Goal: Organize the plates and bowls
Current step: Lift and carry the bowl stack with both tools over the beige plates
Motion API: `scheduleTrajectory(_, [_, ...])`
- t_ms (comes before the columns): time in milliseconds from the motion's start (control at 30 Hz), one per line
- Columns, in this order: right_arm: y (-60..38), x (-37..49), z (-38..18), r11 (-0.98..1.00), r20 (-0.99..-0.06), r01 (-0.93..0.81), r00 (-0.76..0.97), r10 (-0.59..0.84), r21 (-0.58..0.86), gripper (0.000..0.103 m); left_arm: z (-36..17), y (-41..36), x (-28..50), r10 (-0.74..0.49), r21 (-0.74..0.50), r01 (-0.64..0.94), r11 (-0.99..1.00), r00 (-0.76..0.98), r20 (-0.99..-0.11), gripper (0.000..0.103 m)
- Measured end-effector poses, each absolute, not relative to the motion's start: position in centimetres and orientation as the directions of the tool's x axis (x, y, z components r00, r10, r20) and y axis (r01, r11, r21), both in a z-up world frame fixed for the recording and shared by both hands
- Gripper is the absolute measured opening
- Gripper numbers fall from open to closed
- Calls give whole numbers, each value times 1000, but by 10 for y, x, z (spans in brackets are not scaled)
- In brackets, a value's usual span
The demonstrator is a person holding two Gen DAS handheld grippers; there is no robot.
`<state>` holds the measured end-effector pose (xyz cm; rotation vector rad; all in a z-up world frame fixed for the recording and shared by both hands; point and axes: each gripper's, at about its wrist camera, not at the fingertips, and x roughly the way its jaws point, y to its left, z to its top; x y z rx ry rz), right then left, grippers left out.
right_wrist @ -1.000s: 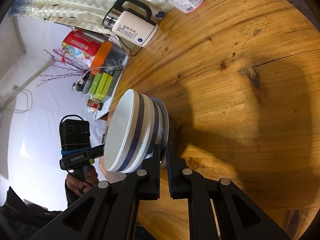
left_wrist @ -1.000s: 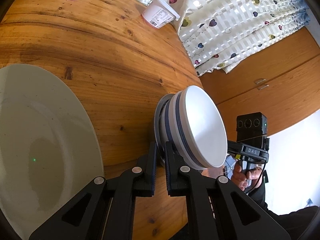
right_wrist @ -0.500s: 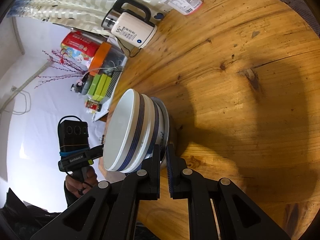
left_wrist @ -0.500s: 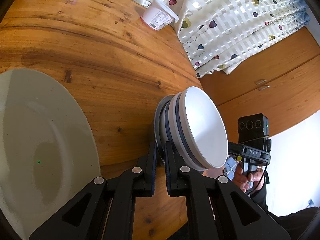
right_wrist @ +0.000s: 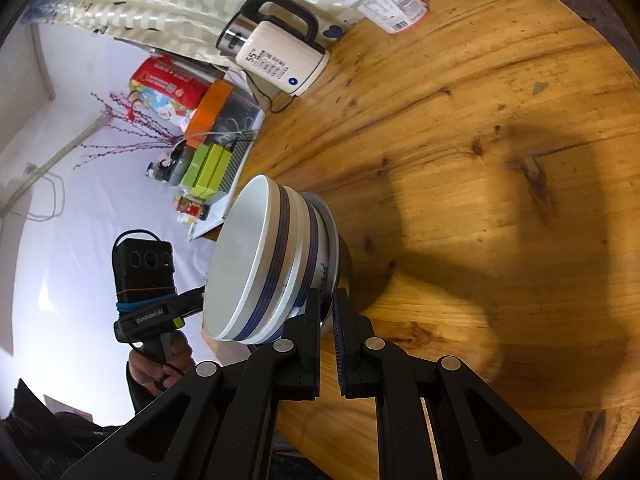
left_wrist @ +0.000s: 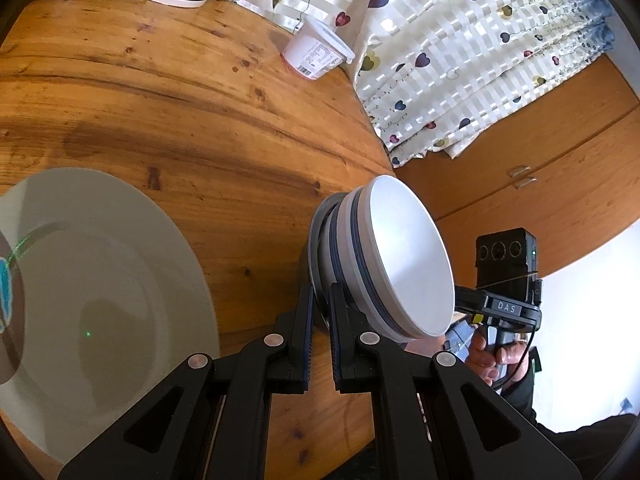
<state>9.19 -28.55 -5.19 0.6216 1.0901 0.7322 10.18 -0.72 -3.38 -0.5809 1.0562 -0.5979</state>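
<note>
A stack of bowls point(left_wrist: 384, 264) is held between both tongs at the edge of the wooden desk point(left_wrist: 192, 112). The left tongs point(left_wrist: 320, 312) are pinched on the lowest rim of the stack from one side, and the right tongs point(right_wrist: 327, 312) are pinched on the same rim from the opposite side. Whether the stack rests on the desk or is lifted just above it cannot be told. A large white plate point(left_wrist: 96, 300) lies on the desk near the stack, apart from it.

The bowls are judged to be already nested, so that part appears done; what seems left is setting the stack in its place, perhaps on or beside the plate. The plate is cut off at the frame edge and is absent from the right wrist view. The number of bowls is hard to count, and the pinched lowest piece may be a saucer.
</note>
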Motion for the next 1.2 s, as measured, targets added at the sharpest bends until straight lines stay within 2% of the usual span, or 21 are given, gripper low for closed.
scheduleTrajectory(567, [-230, 109, -36, 587, -548, -306, 209, 810, 750, 8, -13, 49, 80, -633, -670, 111, 734, 470, -615, 7])
scheduleTrajectory(1200, [-173, 117, -33, 570, -567, -354, 124, 814, 741, 8, -15, 102, 57, -578, -668, 29, 744, 532, -620, 7])
